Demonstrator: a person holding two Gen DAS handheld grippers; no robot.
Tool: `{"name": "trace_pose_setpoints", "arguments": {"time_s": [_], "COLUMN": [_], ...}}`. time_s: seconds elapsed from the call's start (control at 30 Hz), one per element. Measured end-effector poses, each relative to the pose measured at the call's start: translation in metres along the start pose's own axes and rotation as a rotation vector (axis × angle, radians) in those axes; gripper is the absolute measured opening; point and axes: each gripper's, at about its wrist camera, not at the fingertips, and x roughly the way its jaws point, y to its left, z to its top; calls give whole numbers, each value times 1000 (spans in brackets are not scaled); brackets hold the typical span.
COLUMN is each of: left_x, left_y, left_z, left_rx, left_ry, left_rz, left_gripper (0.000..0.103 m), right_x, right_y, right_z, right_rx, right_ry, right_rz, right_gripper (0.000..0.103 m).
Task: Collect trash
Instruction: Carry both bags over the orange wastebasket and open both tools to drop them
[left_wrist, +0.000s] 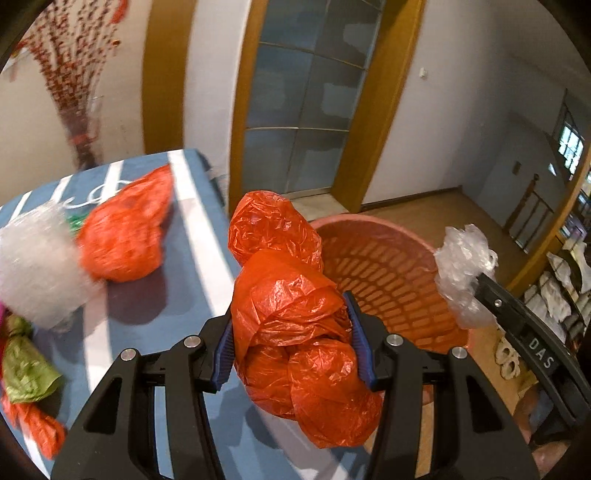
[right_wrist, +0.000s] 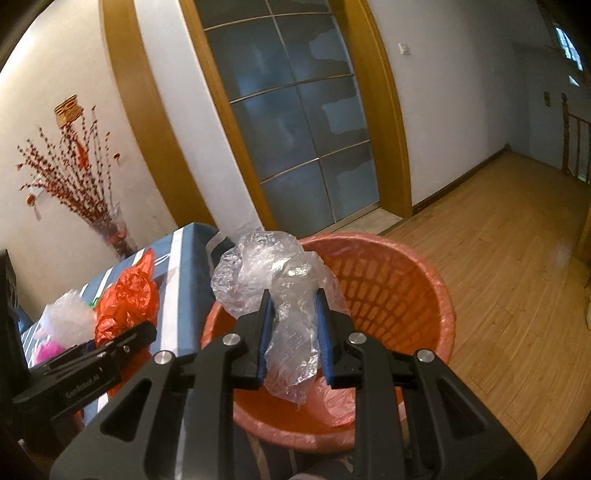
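My left gripper (left_wrist: 292, 334) is shut on a crumpled orange plastic bag (left_wrist: 291, 295), held over the table's right edge beside the orange mesh basket (left_wrist: 388, 284). My right gripper (right_wrist: 293, 325) is shut on a wad of clear plastic film (right_wrist: 273, 273), hanging above the basket's (right_wrist: 406, 288) open mouth. In the left wrist view the clear film (left_wrist: 461, 266) and right gripper (left_wrist: 476, 288) show at the right, over the basket's far rim. In the right wrist view the left gripper (right_wrist: 92, 347) shows at the left with its orange bag (right_wrist: 127, 299).
The blue-and-white striped table (left_wrist: 192, 206) still carries another orange bag (left_wrist: 125, 229), a clear plastic wad (left_wrist: 37, 266), a green wrapper (left_wrist: 26, 365) and an orange scrap (left_wrist: 40, 428). A vase of red branches (right_wrist: 110, 229) stands behind. Wooden floor (right_wrist: 498, 258) spreads to the right.
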Motion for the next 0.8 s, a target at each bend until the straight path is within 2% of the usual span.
{"name": "trace_pose_setpoints", "arguments": {"time_s": [0.37,0.53,0.63,0.8], "left_x": [39,49,53,59], "left_y": [-26,-34,-32,-30], "left_z": [7,4,3,-2], "left_rx": [46,46,39,32], "left_ry": [50,76,89,115], "left_rz": [-74,-84,-83,-77], "left_gripper": [52,55,60,65], "right_x": [31,41,44,50], "right_y": [-25,-40,-48,-56], "right_z": [10,16,17,16], "right_rx": [58,102,129,155], "right_ry": [13,15,21,35], "right_rz": [-12,-15,-15,-17], "right_gripper": [24,30,38,44]}}
